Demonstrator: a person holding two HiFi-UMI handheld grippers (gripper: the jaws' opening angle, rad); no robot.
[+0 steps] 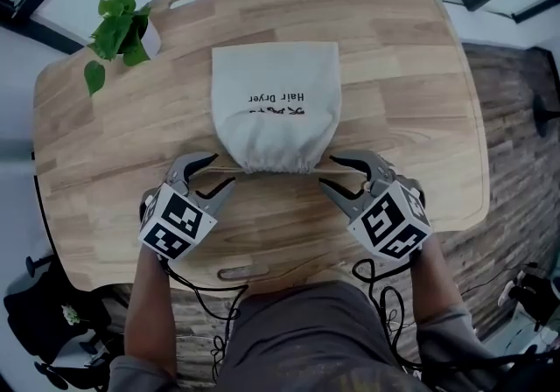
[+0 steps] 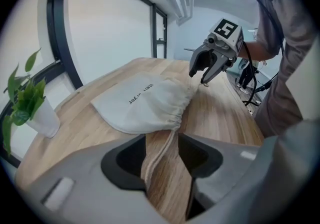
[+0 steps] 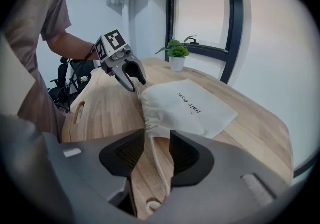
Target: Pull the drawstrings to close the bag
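Left claw (image 1: 223, 169), right claw (image 1: 328, 170): bag (image 1: 276, 110) between

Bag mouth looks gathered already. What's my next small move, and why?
Probably lift both tongs clear. The hair dryer bag looks fully cinched at its mouth, and the left tongs and right tongs stand open, with the drawstrings lying loose between them.

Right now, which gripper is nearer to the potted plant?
Left. The left gripper hovers on the same side of the bag as the potted plant; the right gripper is on the bag's opposite side, farther away.
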